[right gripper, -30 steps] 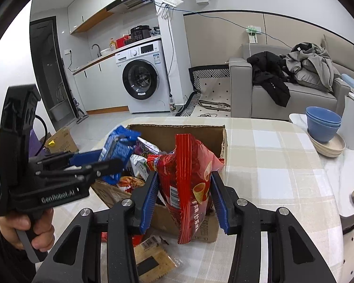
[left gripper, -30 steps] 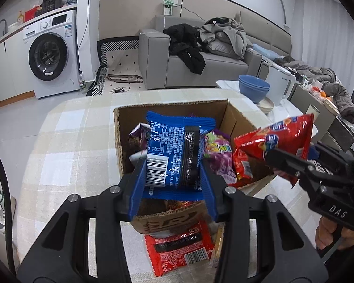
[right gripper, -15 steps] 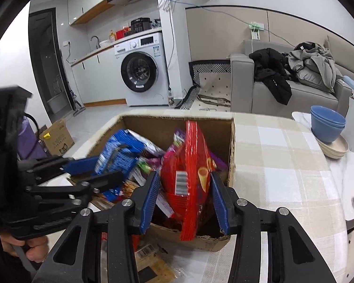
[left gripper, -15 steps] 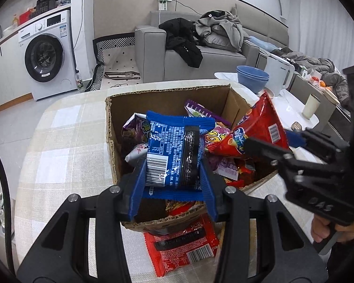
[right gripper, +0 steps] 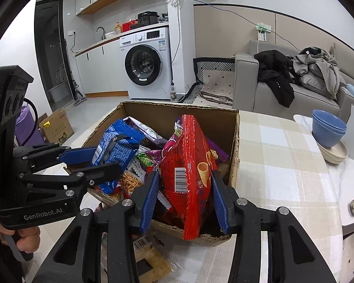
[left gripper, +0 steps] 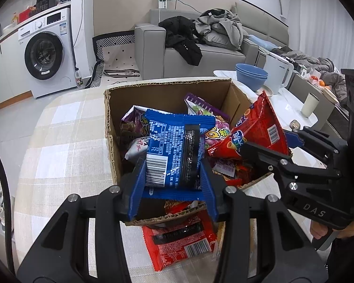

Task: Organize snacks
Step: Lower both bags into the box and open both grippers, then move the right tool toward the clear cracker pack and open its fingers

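An open cardboard box [left gripper: 167,94] [right gripper: 181,113] on the checked tablecloth holds several snack packs. My left gripper [left gripper: 173,172] is shut on a blue snack pack [left gripper: 174,151] and holds it over the box's near left part; it also shows in the right wrist view [right gripper: 116,149]. My right gripper [right gripper: 184,188] is shut on a red cone-snack bag [right gripper: 191,169] and holds it upright over the box's near right corner; the bag also shows in the left wrist view [left gripper: 254,132].
A red snack pack [left gripper: 181,243] lies on the table in front of the box, beside a flat cracker pack [right gripper: 148,261]. Blue bowls [right gripper: 328,129], a white kettle [left gripper: 276,73] and a cup [left gripper: 309,105] stand to the right. Sofa and washing machine lie beyond.
Both grippers have moved forward and down over the box with their packs. The red bag has come from outside the box's right wall to above its inside.
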A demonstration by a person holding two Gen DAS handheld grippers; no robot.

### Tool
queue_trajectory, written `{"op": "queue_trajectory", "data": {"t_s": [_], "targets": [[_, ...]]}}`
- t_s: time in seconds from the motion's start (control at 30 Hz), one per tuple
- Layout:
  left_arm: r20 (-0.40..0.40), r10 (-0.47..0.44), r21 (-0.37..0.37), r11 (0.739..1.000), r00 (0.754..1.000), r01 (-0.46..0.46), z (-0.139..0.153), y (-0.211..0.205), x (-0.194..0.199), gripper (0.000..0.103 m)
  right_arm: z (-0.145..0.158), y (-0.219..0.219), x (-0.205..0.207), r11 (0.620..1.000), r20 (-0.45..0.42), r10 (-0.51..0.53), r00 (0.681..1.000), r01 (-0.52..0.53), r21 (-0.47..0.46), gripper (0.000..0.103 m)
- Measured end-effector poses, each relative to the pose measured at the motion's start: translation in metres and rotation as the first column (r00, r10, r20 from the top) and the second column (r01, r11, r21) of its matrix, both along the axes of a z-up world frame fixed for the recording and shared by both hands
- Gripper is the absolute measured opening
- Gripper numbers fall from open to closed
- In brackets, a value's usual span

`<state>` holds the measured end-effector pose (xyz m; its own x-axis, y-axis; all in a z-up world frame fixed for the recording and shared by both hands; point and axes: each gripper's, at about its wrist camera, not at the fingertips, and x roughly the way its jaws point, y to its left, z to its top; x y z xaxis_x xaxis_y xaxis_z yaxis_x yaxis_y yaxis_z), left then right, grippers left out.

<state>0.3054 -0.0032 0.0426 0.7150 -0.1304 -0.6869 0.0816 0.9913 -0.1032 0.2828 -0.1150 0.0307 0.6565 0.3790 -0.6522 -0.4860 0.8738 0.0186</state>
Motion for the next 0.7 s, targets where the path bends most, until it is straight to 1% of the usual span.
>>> {"op": "queue_trajectory", "data": {"t_s": [0.1,0.17,0.2,0.27,0.3,0.33,0.37,0.43,0.5,0.53,0.57,0.63,0.7], "targets": [[0.015,0.012,0.005,1.0,1.0,-0.012,0.004,0.003,-0.004,0.042,0.0,-0.004,-0.003,1.0,0.003,-0.009,1.0,0.009,-0.002,0.049],[0.021,0.013,0.011,1.0,1.0,-0.013,0.008,0.003,-0.009,0.056,0.002,-0.007,-0.008,1.0,0.007,0.001,1.0,-0.001,0.015,0.056],[0.027,0.013,0.011,1.0,1.0,-0.013,0.009,0.003,-0.013,0.058,0.003,-0.008,-0.01,1.0,0.011,0.007,1.0,-0.007,0.024,0.057],[0.037,0.007,0.013,1.0,0.999,-0.008,0.012,0.003,-0.019,0.068,0.006,-0.011,-0.015,0.999,0.018,0.021,1.0,-0.021,0.036,0.065],[0.041,0.0,0.011,1.0,0.999,0.0,0.013,0.003,-0.023,0.071,0.007,-0.011,-0.018,0.999,0.031,0.023,0.999,-0.024,0.03,0.069],[0.046,-0.004,0.007,1.0,0.999,0.004,0.015,0.002,-0.028,0.076,0.008,-0.011,-0.022,1.0,0.051,0.013,0.999,-0.014,0.016,0.077],[0.051,0.006,0.016,1.0,0.999,-0.007,0.016,0.002,-0.032,0.082,0.009,-0.012,-0.026,1.0,0.075,0.001,0.997,-0.001,0.002,0.082],[0.066,0.024,0.032,0.999,0.998,-0.026,0.02,0.001,-0.039,0.085,0.01,-0.015,-0.032,1.0,0.079,-0.003,0.997,0.003,0.001,0.087],[0.071,0.032,0.02,0.999,0.997,-0.033,0.021,0.004,-0.05,0.091,0.01,-0.019,-0.037,1.0,0.069,-0.014,0.998,0.014,0.005,0.093],[0.072,0.038,0.015,0.999,0.997,-0.039,0.022,0.005,-0.054,0.103,0.009,-0.022,-0.039,1.0,0.068,-0.024,0.997,0.024,0.007,0.1],[0.077,0.049,0.012,0.999,0.996,-0.05,0.022,0.007,-0.06,0.102,0.009,-0.024,-0.041,0.999,0.069,-0.035,0.997,0.034,0.014,0.102],[0.084,0.066,0.008,0.998,0.994,-0.067,0.022,0.012,-0.071,0.102,0.009,-0.03,-0.047,0.998,0.061,-0.048,0.997,0.046,0.034,0.102],[0.085,0.085,-0.002,0.996,0.993,-0.085,0.021,0.017,-0.083,0.102,0.008,-0.038,-0.052,0.996,0.029,-0.057,0.998,0.055,0.065,0.102]]}}
